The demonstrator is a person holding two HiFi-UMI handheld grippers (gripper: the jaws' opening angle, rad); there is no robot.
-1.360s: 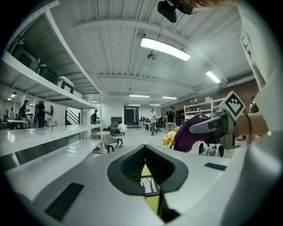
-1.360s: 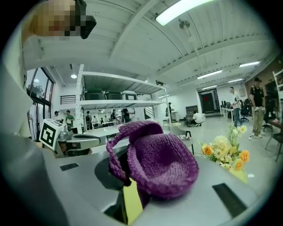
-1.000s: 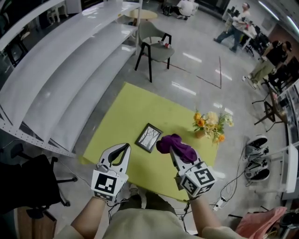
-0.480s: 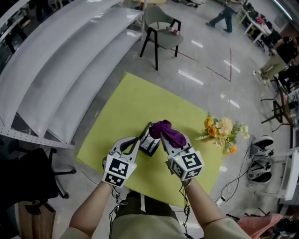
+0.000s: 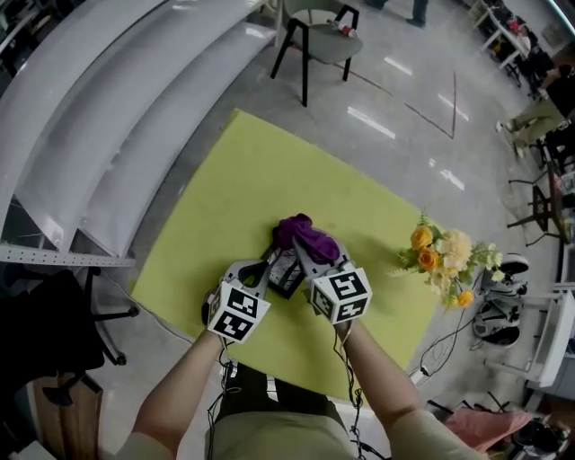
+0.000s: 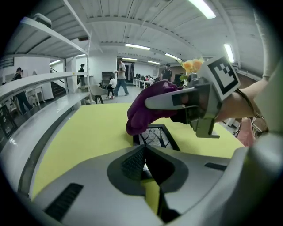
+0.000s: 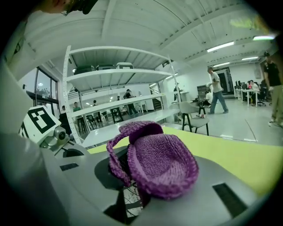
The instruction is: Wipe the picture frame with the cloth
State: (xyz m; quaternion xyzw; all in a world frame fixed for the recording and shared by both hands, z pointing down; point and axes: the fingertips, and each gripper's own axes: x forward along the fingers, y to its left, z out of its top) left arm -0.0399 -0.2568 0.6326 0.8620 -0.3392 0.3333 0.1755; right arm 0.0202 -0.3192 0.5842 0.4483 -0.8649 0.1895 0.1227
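A small black picture frame lies on the yellow-green table. My left gripper has its jaws closed on the frame's near edge; in the left gripper view the frame runs out from the jaw tips. My right gripper is shut on a purple knitted cloth. The cloth hangs over the frame's far end. In the right gripper view the cloth fills the jaws, and a strip of the frame shows below it.
A bunch of yellow and orange flowers lies on the table's right side. White shelves run along the left. A chair stands beyond the table's far edge, and people walk in the background.
Both grippers have moved forward and together onto the frame. The left gripper, open before, has shut on the frame's edge. The cloth now sits over the frame.
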